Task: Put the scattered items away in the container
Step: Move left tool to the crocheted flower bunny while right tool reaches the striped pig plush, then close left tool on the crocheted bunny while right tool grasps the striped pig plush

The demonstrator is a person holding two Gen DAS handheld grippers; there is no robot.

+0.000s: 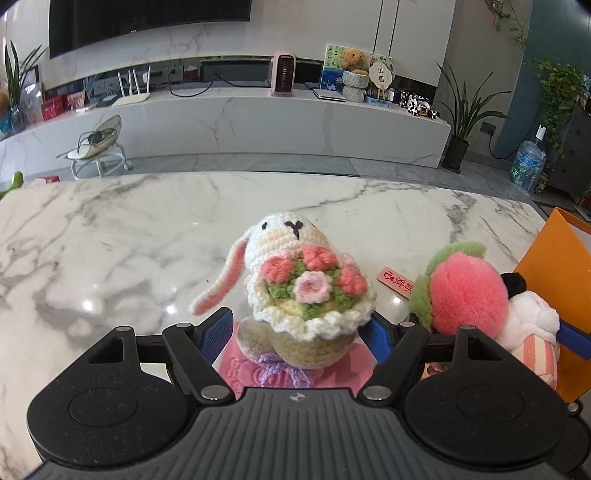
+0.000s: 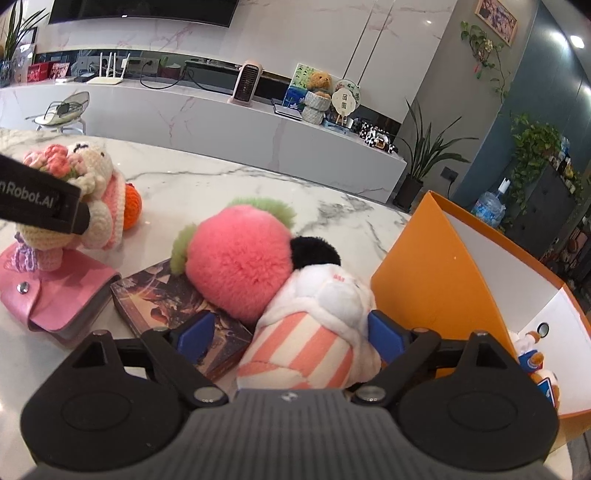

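Both views bright, even indoor daylight. Small specular glints on the polished marble bench (image 1: pixel 110 240), near the left claw (image 1: pixel 301 326); soft sheen on the far white wall. Shadows faint and short under the toys. Strong fisheye bending: far counter and TV (image 1: pixel 147 18) edge curve, corners go dark. Crochet bunny (image 1: pixel 295 273) slightly soft up close; background reasonably sharp.
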